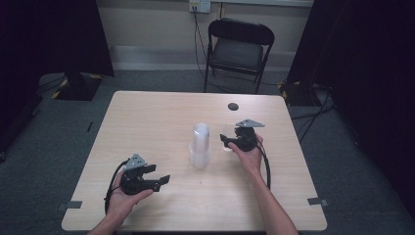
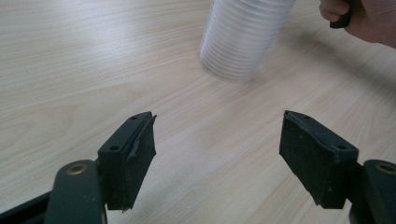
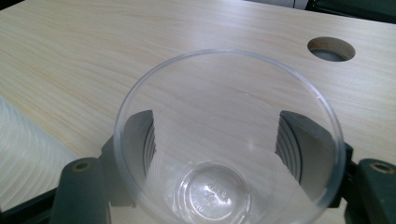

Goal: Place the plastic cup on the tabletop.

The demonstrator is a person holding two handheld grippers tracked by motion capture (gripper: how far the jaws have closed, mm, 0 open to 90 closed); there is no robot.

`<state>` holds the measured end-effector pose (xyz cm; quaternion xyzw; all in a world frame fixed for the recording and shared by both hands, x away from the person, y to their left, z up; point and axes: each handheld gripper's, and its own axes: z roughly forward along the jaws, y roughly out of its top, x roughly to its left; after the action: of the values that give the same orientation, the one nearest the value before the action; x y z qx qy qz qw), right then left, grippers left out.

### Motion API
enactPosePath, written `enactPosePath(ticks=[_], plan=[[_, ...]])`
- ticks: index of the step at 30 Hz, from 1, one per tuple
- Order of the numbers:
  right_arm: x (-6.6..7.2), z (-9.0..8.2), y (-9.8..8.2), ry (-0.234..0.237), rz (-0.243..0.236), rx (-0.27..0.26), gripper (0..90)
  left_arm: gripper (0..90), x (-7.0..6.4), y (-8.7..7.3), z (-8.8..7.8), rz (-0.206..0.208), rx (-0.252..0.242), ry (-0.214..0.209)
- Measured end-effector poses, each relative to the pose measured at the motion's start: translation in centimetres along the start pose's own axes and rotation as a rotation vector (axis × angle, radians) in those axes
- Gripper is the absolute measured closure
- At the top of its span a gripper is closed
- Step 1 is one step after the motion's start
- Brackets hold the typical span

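Gripping a clear ribbed plastic cup (image 3: 224, 154) between its fingers, right gripper (image 1: 234, 138), beside the stack of clear cups (image 1: 200, 146) on the pale wooden tabletop (image 1: 156, 122), left gripper (image 1: 156, 177) fingers spread, holding nothing.

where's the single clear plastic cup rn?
The single clear plastic cup sits between the right gripper jaws, just right of the stack of clear cups in the high view.

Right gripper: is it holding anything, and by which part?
Yes: the right gripper holds a single clear plastic cup, its pads against the outside of the cup's lower wall.
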<state>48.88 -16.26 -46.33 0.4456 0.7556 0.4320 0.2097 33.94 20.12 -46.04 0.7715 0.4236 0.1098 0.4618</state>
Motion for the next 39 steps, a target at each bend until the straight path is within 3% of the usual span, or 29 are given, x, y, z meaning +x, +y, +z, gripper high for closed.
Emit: enactPosePath(ticks=[18,23,32,39], plan=[[-0.1,-0.2,-0.8,0.031,0.059,0.035,18.7,26.5,0.3,-0.1,0.1,-0.007,0.028,0.019],[0.2,-0.6,-1.1,0.026,0.039,0.050,18.2,25.8,0.2,0.0,0.1,0.006,0.024,0.018],[0.2,-1.8,-1.5,0.034,0.045,0.050,17.7,25.8,0.2,0.2,-0.1,0.033,0.030,0.038],[0.2,-2.8,-2.2,0.039,0.057,0.049,17.6,25.9,0.6,0.2,-0.3,0.016,0.023,0.048]])
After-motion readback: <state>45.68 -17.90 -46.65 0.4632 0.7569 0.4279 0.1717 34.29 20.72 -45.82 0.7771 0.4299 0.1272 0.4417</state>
